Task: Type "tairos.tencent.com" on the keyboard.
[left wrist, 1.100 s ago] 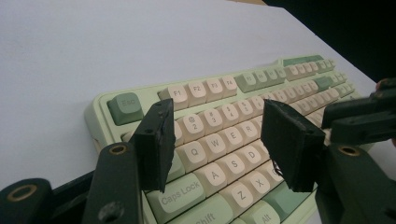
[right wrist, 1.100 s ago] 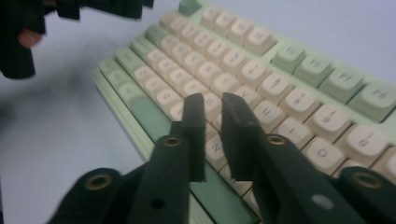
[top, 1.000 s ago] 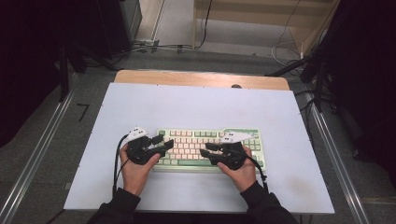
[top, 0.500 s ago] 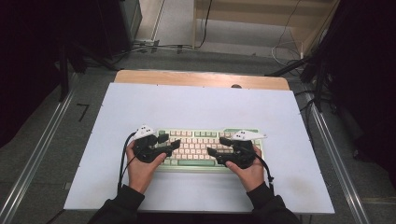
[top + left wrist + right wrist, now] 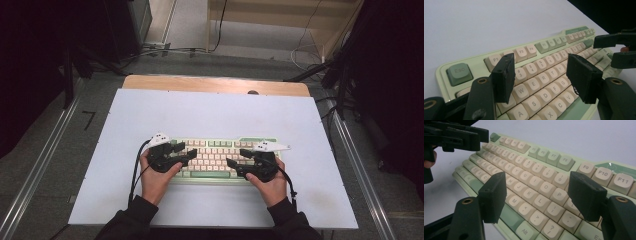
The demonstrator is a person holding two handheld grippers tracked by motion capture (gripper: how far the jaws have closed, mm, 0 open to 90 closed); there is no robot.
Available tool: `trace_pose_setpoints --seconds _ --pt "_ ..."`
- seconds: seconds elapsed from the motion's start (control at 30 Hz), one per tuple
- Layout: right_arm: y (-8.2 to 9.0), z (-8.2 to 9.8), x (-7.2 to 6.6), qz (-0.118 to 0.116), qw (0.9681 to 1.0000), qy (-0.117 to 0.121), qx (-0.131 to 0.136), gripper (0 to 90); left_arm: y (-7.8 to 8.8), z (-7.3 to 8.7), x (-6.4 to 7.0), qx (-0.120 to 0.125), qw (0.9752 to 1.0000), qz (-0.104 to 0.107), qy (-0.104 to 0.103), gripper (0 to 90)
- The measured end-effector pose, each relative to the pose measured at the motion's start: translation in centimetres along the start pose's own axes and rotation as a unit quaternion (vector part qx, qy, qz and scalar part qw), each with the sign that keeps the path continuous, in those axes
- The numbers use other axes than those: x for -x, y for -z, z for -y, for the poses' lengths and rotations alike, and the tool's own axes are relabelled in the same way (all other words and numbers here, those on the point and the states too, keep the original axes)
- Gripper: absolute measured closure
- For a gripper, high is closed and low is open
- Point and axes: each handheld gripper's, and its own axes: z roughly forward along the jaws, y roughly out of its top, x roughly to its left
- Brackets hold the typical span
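Observation:
A pale green keyboard [image 5: 215, 156] with cream keys lies on the white table top [image 5: 210, 110], near its front edge. My left gripper [image 5: 186, 151] hovers over the keyboard's left end, open; in the left gripper view its jaws [image 5: 544, 75] straddle the letter keys without touching them. My right gripper [image 5: 236, 158] hangs open over the right half. Its jaws [image 5: 536, 195] have just been opening, with nothing held between them, and the keys lie below. Each gripper points inward towards the other: the right gripper [image 5: 619, 50] shows far off, as does the left gripper [image 5: 461, 137].
A wooden strip [image 5: 215, 85] runs along the table's back edge. Metal rails [image 5: 40, 170] flank both sides. Cables [image 5: 310, 50] lie on the floor behind. The white top has free room behind and beside the keyboard.
The right gripper's jaws stand wider apart than a second ago. Both hands have shifted slightly to the right over the keyboard.

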Motion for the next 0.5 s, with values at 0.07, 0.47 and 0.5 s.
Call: trace_pose_setpoints --seconds 0.07,0.47,0.5 --pt "0.1 0.07 0.04 0.001 1.0 -0.002 0.0 30.4 -0.12 -0.04 0.07 -0.001 1.0 0.003 -0.002 45.5" --pt "0.64 0.41 0.25 0.008 0.9999 -0.007 0.0 32.2 -0.89 -0.16 0.35 -0.02 0.9991 0.036 -0.006 85.3" --pt "0.66 0.44 0.26 0.007 0.9999 -0.007 -0.001 32.3 -1.0 -0.18 0.39 -0.023 0.999 0.038 -0.007 87.7"
